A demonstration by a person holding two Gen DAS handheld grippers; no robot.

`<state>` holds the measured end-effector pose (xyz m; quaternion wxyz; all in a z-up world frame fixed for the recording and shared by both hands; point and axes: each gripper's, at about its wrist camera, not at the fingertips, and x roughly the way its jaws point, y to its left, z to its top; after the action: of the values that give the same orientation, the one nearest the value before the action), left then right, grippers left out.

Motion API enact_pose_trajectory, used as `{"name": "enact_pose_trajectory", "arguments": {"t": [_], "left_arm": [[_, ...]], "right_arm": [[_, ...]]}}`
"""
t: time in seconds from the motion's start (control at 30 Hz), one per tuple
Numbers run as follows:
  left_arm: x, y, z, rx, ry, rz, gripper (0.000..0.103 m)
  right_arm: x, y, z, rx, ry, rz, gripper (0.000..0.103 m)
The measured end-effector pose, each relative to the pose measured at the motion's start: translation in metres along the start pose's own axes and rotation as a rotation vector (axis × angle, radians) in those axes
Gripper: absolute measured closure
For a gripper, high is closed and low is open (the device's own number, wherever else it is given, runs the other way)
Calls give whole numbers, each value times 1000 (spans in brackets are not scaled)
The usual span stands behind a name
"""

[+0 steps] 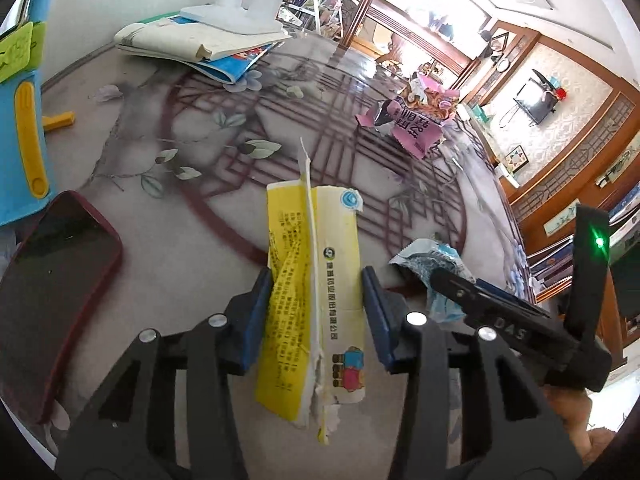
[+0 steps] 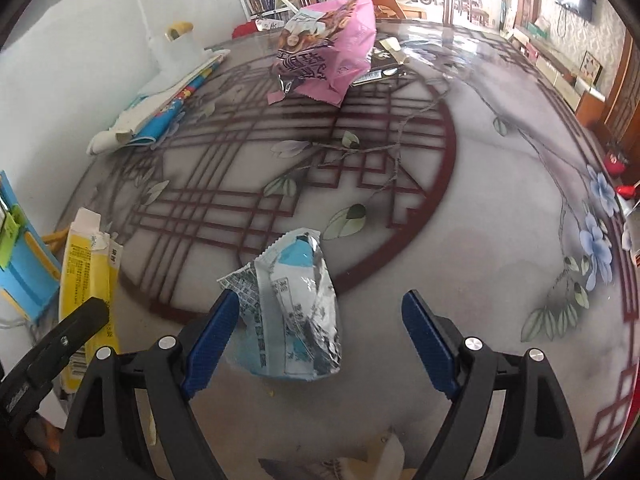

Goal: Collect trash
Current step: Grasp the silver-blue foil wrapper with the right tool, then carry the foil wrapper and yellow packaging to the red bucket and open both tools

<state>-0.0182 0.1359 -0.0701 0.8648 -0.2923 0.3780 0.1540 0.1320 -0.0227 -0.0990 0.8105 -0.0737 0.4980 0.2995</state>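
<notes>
A flattened yellow and white carton wrapper point(image 1: 316, 296) lies on the patterned table between the blue pads of my left gripper point(image 1: 316, 304); the pads touch its two edges. It also shows in the right wrist view point(image 2: 86, 272) at the left. A crumpled silver and blue foil wrapper point(image 2: 292, 304) lies between the open fingers of my right gripper point(image 2: 320, 324), closer to the left pad. It also shows in the left wrist view point(image 1: 428, 264). A pink snack bag point(image 2: 332, 56) lies at the far side; it shows in the left wrist view too point(image 1: 416, 120).
A dark red phone point(image 1: 52, 280) lies at the left. A blue and yellow toy point(image 1: 20, 120) stands at the far left. Books and papers point(image 1: 200, 40) with a white lamp base lie at the back. The table edge point(image 1: 508, 208) runs along the right.
</notes>
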Motion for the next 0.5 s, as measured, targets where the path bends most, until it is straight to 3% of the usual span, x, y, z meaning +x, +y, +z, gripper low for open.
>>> {"name": "enact_pose_trajectory", "arguments": {"t": [0.07, 0.13, 0.23, 0.3, 0.5], "left_arm": [[-2, 1, 0, -5, 1, -5, 60], [-2, 2, 0, -8, 2, -5, 60], [0, 3, 0, -8, 6, -3, 60], [0, 2, -1, -6, 7, -1, 60], [2, 2, -1, -4, 12, 4, 60]], "right_arm": [[1, 3, 1, -13, 0, -12, 23], [2, 6, 2, -29, 4, -15, 31], [6, 12, 1, -56, 31, 1, 52], [5, 15, 0, -70, 40, 22, 74], [-13, 20, -4, -85, -5, 42, 80]]}}
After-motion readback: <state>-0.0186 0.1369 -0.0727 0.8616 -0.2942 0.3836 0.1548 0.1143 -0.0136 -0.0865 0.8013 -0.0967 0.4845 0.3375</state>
